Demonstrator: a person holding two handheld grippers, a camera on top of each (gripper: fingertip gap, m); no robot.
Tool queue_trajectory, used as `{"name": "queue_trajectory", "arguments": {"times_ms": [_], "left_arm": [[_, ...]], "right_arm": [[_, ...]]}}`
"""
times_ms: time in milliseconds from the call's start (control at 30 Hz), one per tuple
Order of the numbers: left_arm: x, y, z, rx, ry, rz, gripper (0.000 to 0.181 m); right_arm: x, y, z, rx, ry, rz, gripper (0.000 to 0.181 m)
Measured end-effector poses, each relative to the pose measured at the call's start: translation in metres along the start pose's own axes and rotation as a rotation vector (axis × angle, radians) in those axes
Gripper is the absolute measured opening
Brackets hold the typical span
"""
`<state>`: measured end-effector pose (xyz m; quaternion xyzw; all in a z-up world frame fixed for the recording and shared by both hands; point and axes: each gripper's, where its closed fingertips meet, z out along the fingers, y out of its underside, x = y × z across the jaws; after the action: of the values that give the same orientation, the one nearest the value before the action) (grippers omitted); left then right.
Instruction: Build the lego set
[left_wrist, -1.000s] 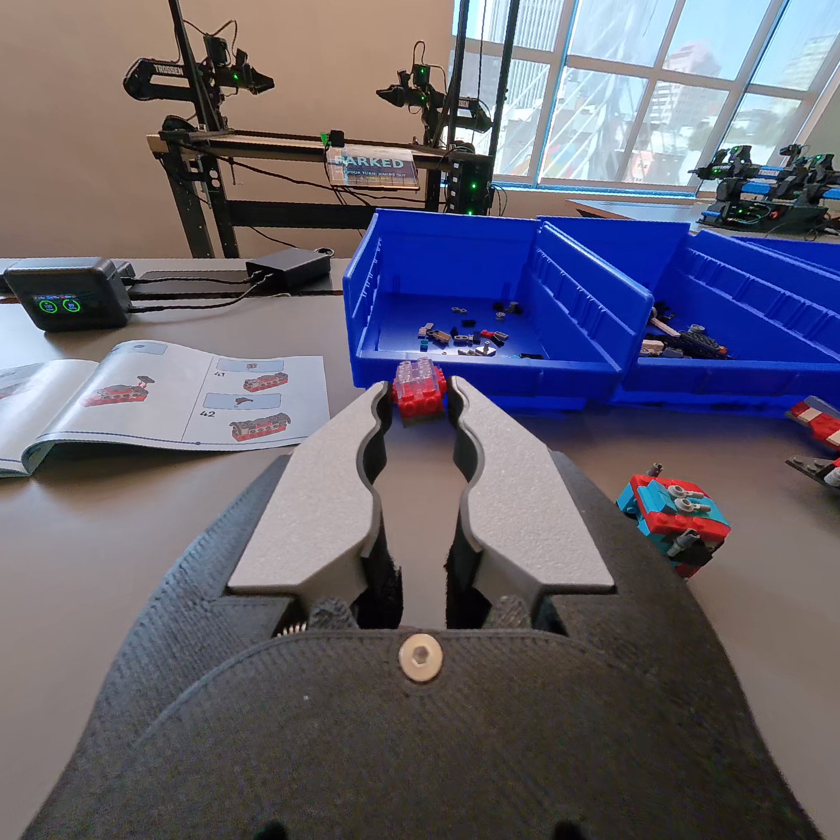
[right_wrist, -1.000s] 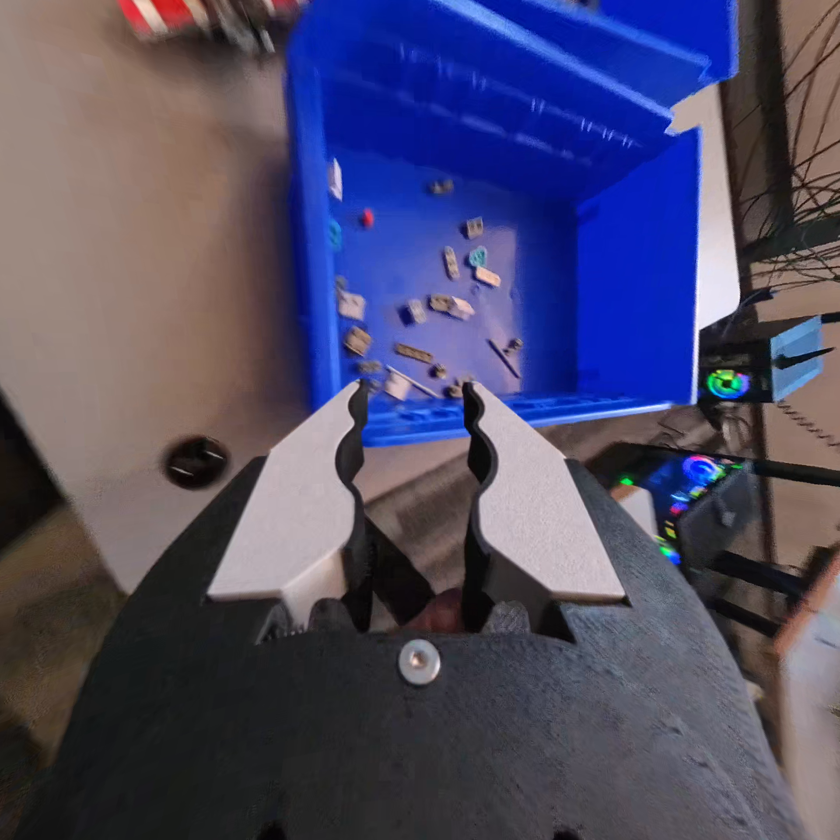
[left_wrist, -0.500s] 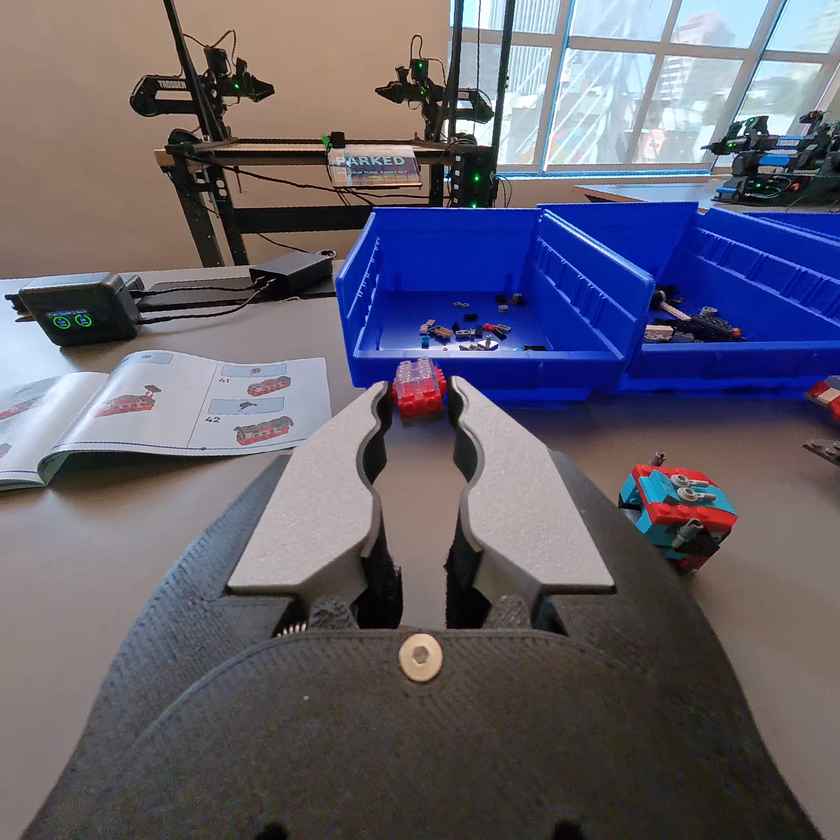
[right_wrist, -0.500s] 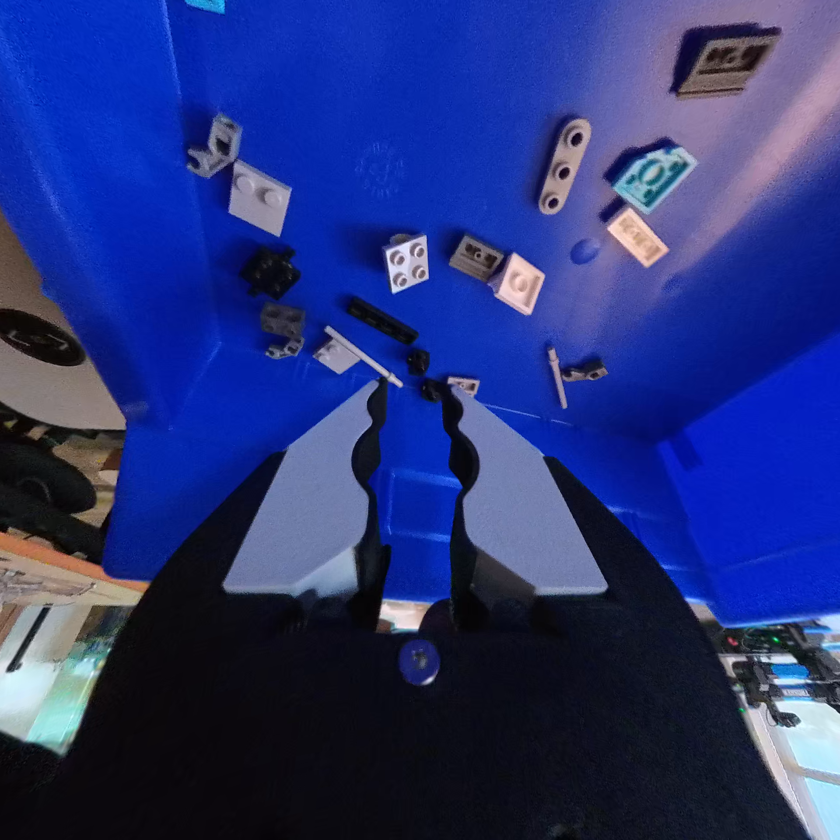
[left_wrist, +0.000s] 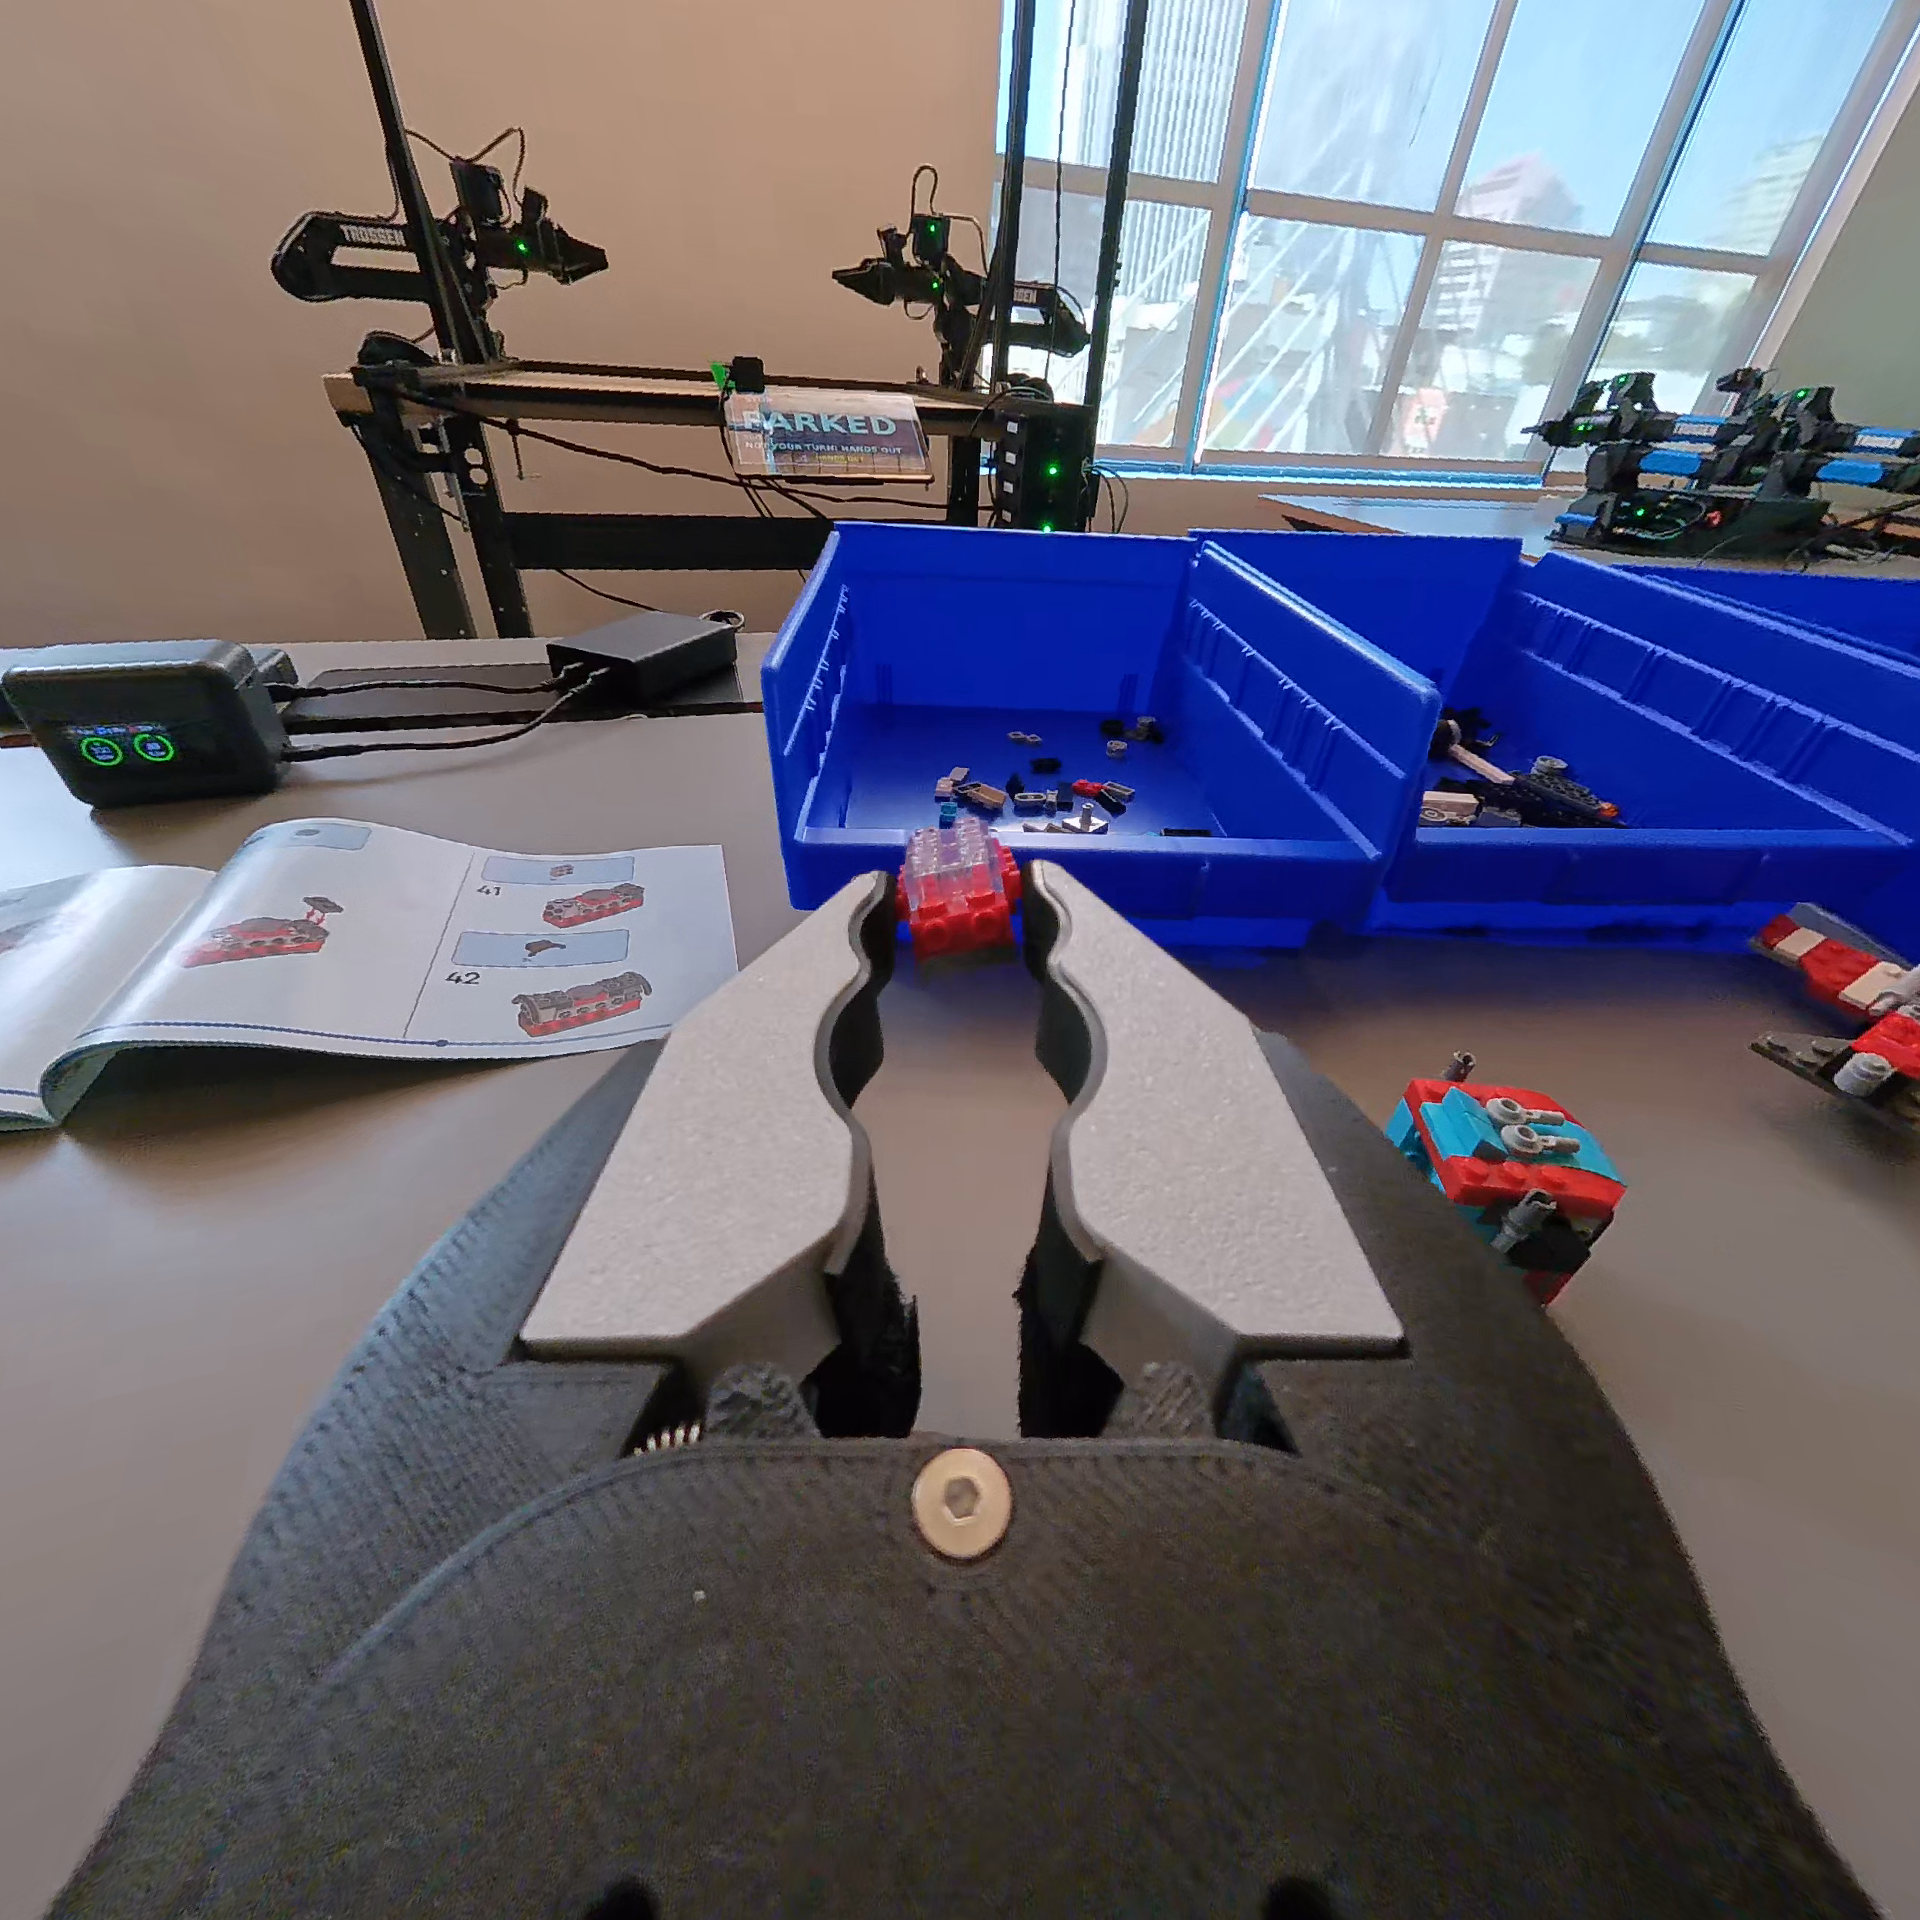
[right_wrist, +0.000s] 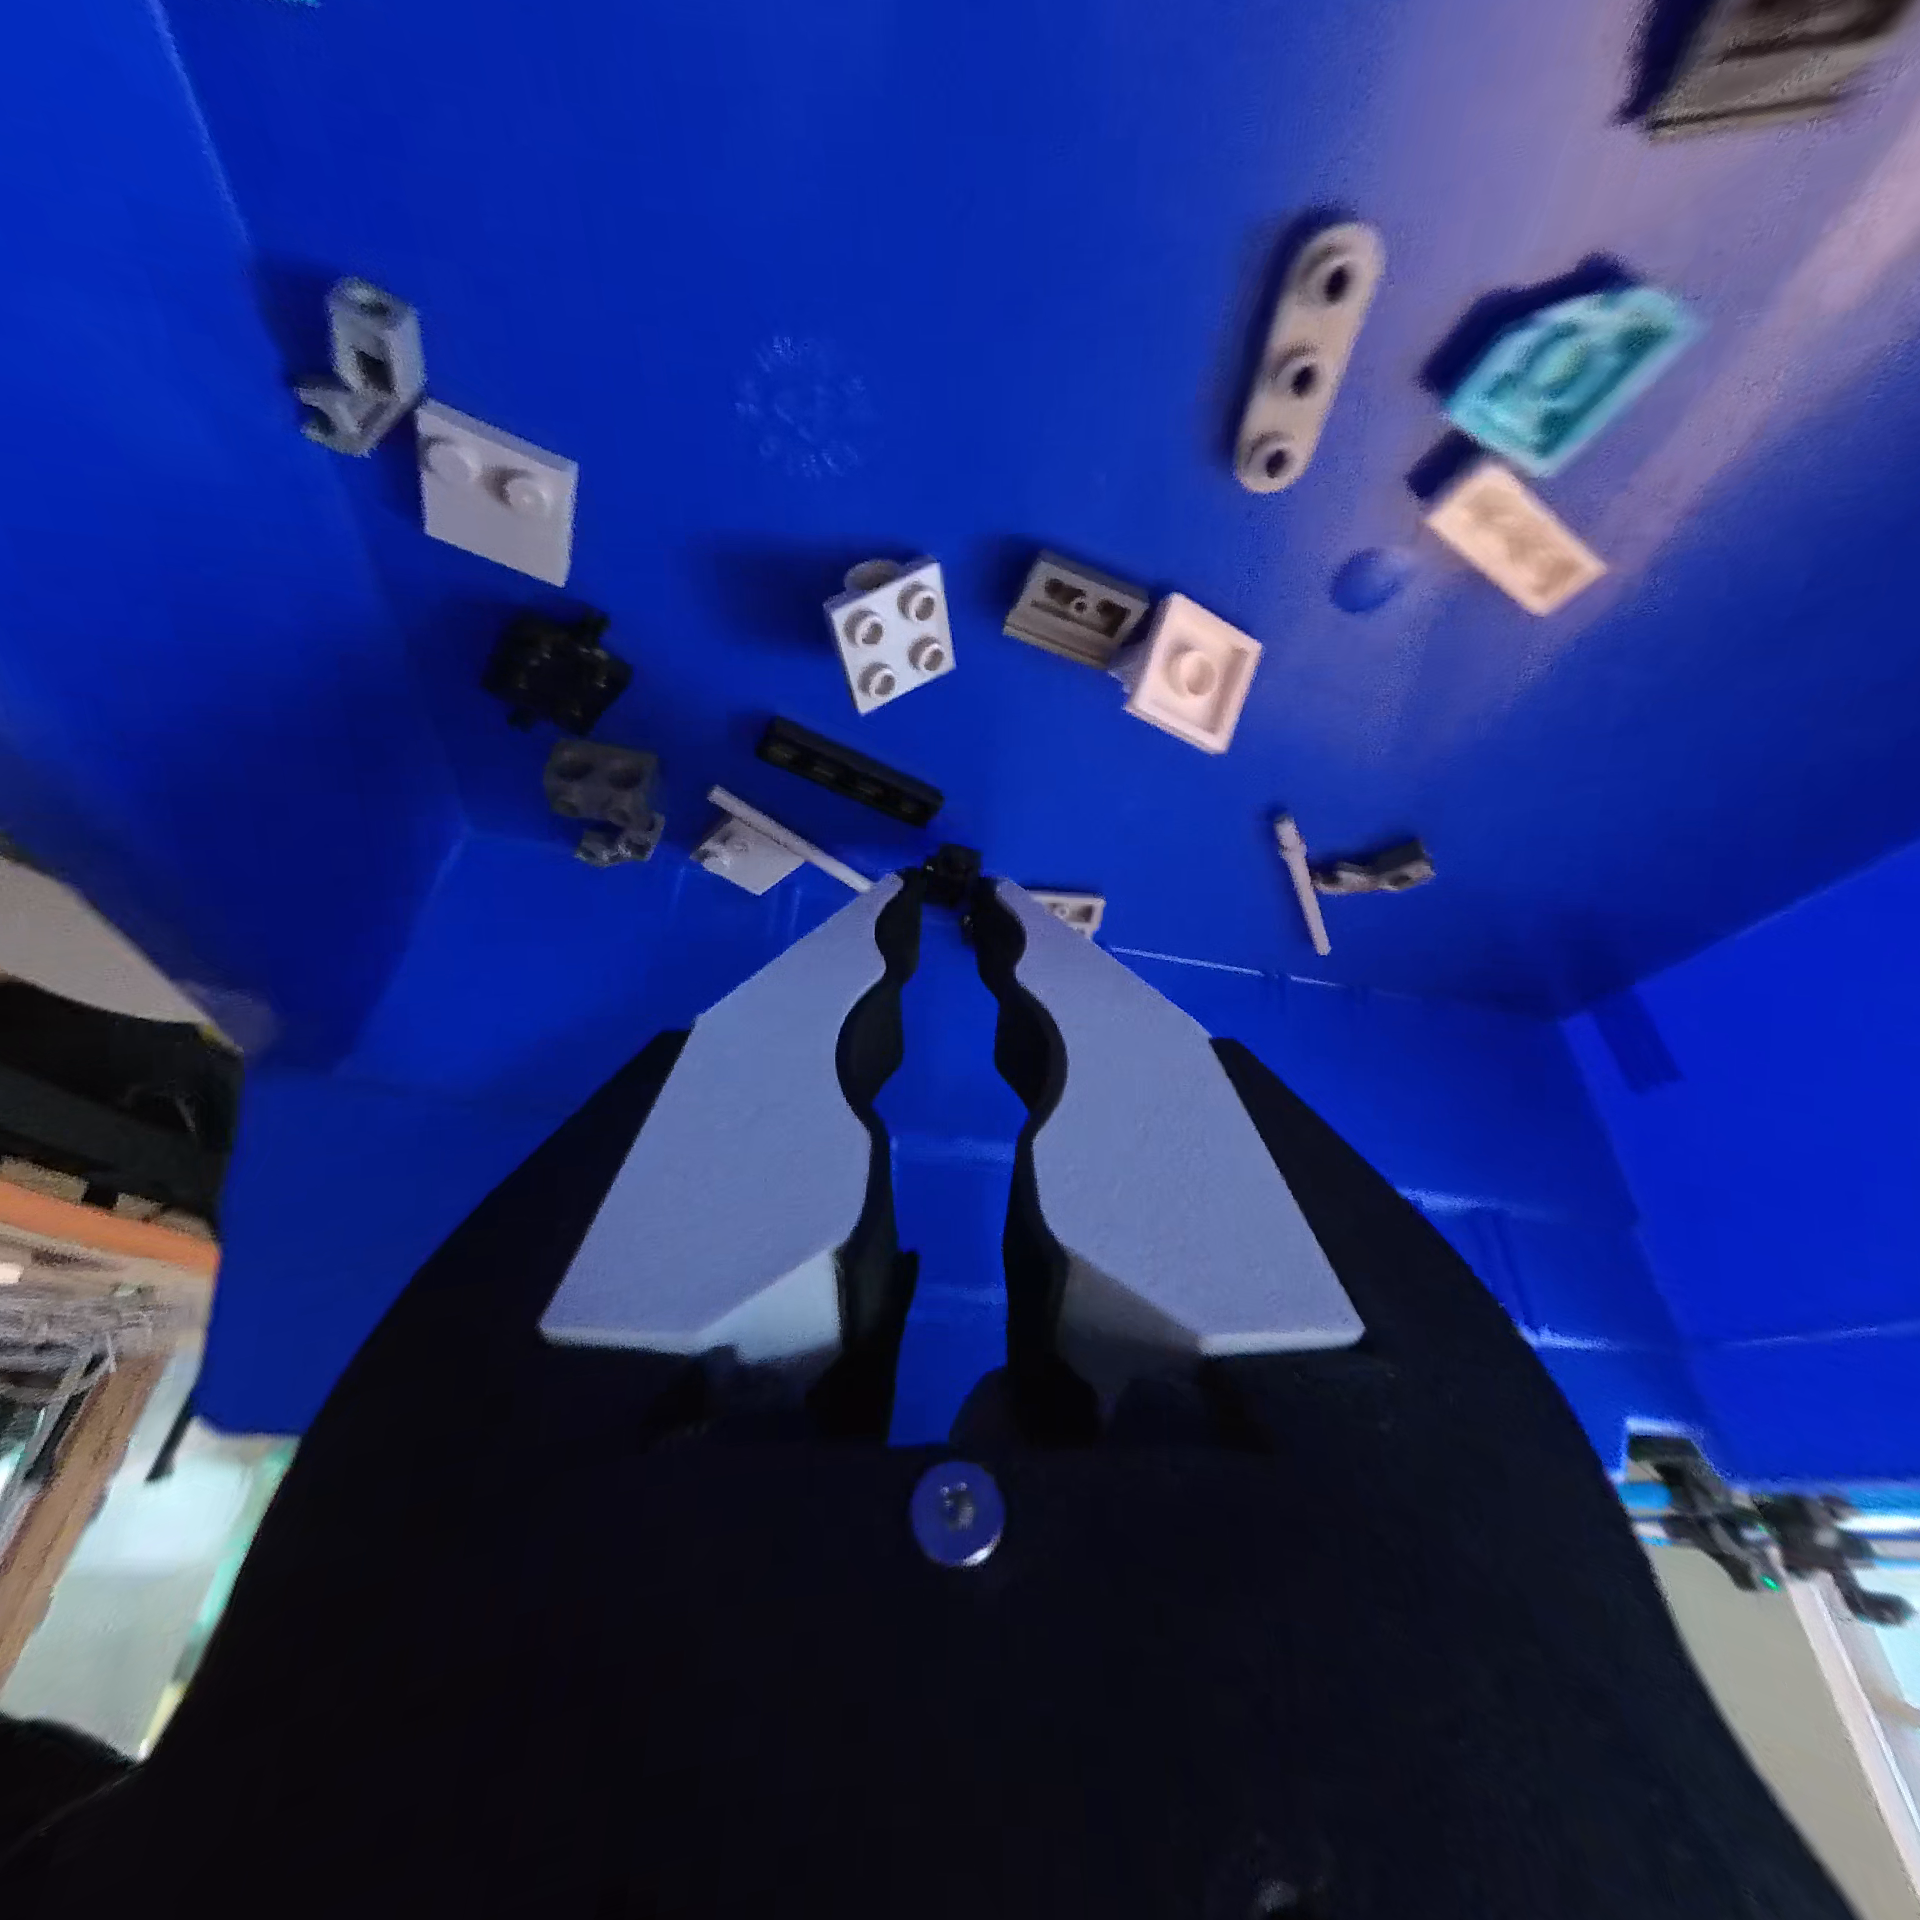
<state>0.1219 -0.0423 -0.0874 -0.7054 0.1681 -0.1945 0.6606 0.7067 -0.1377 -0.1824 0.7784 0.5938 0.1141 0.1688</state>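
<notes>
Sitting between the tips of the left gripper (left_wrist: 958, 914) is a small lego build (left_wrist: 956, 902). It has a red bottom and a see-through top with round bumps. The jaws are squeezed tight on its two sides, and it sits just in front of the near blue bin (left_wrist: 1081, 883).

Far to the left of that bin, an open instruction book (left_wrist: 343, 935) lies flat on the bench (left_wrist: 260, 1247). It shows drawings of red builds. Inside the bin, a little pile of small grey, black and red pieces (left_wrist: 1049, 790) lies on the floor. A second blue bin (left_wrist: 1662, 873) touches its right side and holds a few dark and tan pieces. In front of this second bin, on the bench, sits a red and teal block build (left_wrist: 1496, 1174). Farther right lies a red and white build (left_wrist: 1849, 997).

The right gripper (right_wrist: 940, 896) reaches down into a blue parts bin (right_wrist: 727, 208). Its jaws are pinched on a tiny black piece (right_wrist: 948, 871) right at their tips. To the left of that piece lie a grey bracket (right_wrist: 358, 364), a white flat plate (right_wrist: 497, 490) and some dark pieces. Just above it sits a white square with four bumps (right_wrist: 891, 636). To the right lie a tan strip with three holes (right_wrist: 1304, 353) and a teal tile (right_wrist: 1569, 374). This picture is blurry.
</notes>
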Motion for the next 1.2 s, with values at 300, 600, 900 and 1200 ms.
{"name": "queue_trajectory", "arguments": {"times_ms": [300,600,900,1200], "left_arm": [[-0.021,0.007,0.001,-0.059,-0.028,0.012,0.023],[-0.024,0.009,0.002,-0.07,0.003,-0.044,0.023],[-0.023,0.002,-0.005,-0.021,0.031,-0.081,0.023],[-0.021,0.003,-0.004,-0.03,0.062,-0.094,0.023]], "right_arm": [[-0.034,-0.134,-0.209,0.86,0.185,-0.023,0.01],[-0.071,-0.377,-0.269,1.044,0.2,-0.16,0.01],[-0.058,-0.436,-0.178,0.675,0.189,-0.14,0.011],[-0.068,-0.403,-0.225,0.913,0.131,-0.058,0.023]]}}
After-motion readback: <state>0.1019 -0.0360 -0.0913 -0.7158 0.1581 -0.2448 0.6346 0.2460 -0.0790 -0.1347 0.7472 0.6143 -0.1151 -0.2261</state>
